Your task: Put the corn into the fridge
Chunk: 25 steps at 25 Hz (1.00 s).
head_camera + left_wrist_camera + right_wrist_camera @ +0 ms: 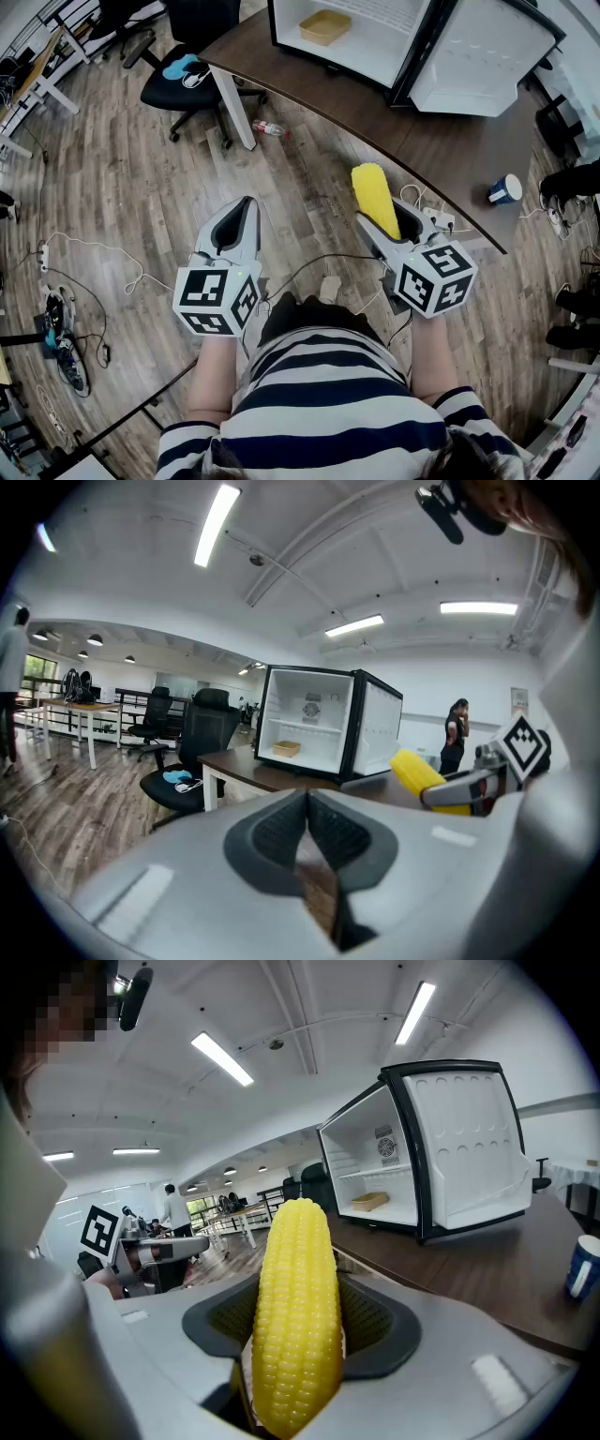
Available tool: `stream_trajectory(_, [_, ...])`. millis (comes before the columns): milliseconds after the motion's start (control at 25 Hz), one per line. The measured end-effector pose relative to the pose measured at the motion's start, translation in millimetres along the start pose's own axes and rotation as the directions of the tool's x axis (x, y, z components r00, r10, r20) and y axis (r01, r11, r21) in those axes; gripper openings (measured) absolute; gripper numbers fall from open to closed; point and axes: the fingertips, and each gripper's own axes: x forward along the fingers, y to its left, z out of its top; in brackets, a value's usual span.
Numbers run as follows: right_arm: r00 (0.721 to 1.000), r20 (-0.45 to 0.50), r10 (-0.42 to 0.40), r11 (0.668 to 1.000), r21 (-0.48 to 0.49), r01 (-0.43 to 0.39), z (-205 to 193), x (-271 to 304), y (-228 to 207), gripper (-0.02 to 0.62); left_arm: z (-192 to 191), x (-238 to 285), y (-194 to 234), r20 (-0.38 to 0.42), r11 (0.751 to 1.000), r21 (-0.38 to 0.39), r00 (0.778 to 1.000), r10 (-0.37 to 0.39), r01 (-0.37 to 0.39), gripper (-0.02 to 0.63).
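Observation:
A yellow corn cob [373,198] [295,1316] sticks out forward from my right gripper [394,223] [298,1321], whose pads press on both its sides; the cob [419,772] also shows at the right of the left gripper view. My left gripper [239,230] [307,832] is shut with its pads together and nothing between them. Both are held over the floor, short of the brown table [412,141]. The small fridge [394,37] [319,728] [427,1157] stands on that table with its door [483,58] [469,1143] swung open. A tan tray [325,27] [369,1202] lies on its shelf.
A blue-and-white cup [504,190] [583,1267] stands on the table near its right end. A black office chair [192,80] [187,761] sits left of the table, a plastic bottle [270,128] lies on the floor, and cables [94,253] trail at the left. People [456,735] stand in the background.

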Motion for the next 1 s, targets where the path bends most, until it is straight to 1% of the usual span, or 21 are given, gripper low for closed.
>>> stream_trajectory(160, [1.000, -0.002, 0.003, 1.000, 0.006, -0.003, 3, -1, -8, 0.250, 0, 4, 0, -0.007, 1.000, -0.001, 1.000, 0.017, -0.017, 0.000])
stream_trajectory(360, [0.999, 0.010, 0.035, 0.998, 0.052, -0.035, 8, 1, -19, 0.250, 3, 13, 1, -0.011, 0.999, -0.010, 0.999, 0.036, -0.036, 0.000])
stream_trajectory(720, [0.997, -0.018, 0.078, 0.997, 0.029, -0.077, 14, 21, -48, 0.250, 12, 43, 0, -0.011, 0.996, 0.006, 0.996, 0.092, -0.092, 0.000])
stream_trajectory(1000, [0.991, -0.029, 0.127, 0.992, 0.011, -0.127, 20, 38, -71, 0.250, 19, 72, -9, -0.007, 0.993, 0.014, 0.993, 0.117, -0.117, 0.000])
